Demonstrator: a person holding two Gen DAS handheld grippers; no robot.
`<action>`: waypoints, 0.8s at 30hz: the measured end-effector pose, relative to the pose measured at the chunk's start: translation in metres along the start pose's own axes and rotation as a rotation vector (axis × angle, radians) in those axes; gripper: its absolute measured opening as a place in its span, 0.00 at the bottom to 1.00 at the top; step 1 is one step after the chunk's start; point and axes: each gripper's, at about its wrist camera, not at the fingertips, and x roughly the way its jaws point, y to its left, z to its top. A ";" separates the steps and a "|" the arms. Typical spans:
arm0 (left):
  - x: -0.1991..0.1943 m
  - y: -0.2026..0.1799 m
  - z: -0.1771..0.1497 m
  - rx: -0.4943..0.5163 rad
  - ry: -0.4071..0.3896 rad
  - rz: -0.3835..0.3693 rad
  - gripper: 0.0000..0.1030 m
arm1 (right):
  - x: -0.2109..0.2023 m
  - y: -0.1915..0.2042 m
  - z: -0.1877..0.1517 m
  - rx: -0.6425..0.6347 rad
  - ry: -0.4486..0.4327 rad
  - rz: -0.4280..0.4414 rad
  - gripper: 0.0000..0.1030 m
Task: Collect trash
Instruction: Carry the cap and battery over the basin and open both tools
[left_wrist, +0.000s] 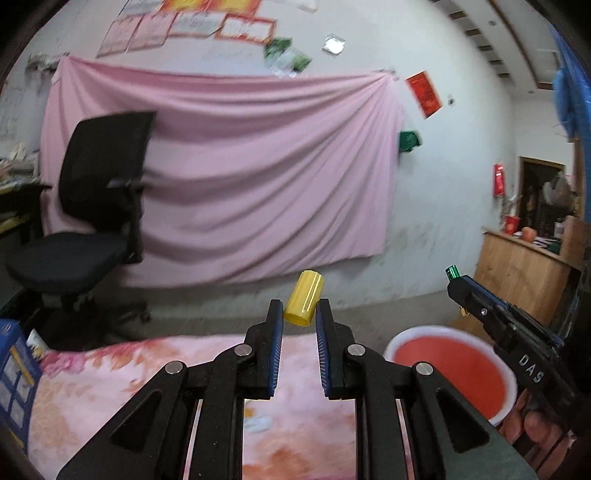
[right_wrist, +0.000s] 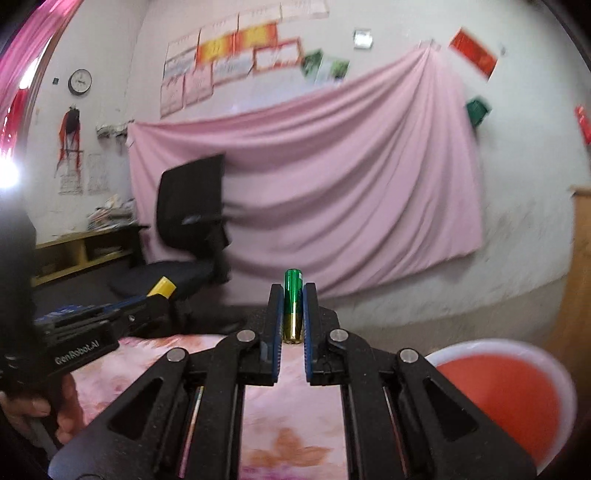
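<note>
Yellow cap (left_wrist: 303, 297) pinched at rim by left gripper (left_wrist: 299, 314) fingers: light, stiff, slippery. Battery (right_wrist: 293, 306) clamped mid-body by right gripper (right_wrist: 293, 314): dense, smooth.

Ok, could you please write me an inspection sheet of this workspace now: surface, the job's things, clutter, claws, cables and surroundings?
Surface: table with pink flowered cloth.
Job's things: yellow cap and green-and-gold battery, both lifted off the table; red bin with white rim on the right side of both views, its inside looks bare.
Clutter: blue box at the table's left edge; small white scrap on the cloth.
Claws: left claw shut on the yellow cap; right claw shut on the battery.
Cables: nothing seen.
Surroundings: black office chair, pink sheet on the wall, wooden cabinet, wall clock.
</note>
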 end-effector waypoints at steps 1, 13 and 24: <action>-0.001 -0.008 0.002 0.014 -0.021 -0.007 0.14 | -0.006 -0.004 0.001 -0.012 -0.022 -0.027 0.32; 0.028 -0.101 -0.010 0.125 -0.050 -0.139 0.14 | -0.045 -0.053 0.004 -0.055 -0.085 -0.216 0.32; 0.066 -0.150 -0.027 0.142 0.142 -0.193 0.14 | -0.044 -0.106 -0.012 0.026 0.048 -0.317 0.32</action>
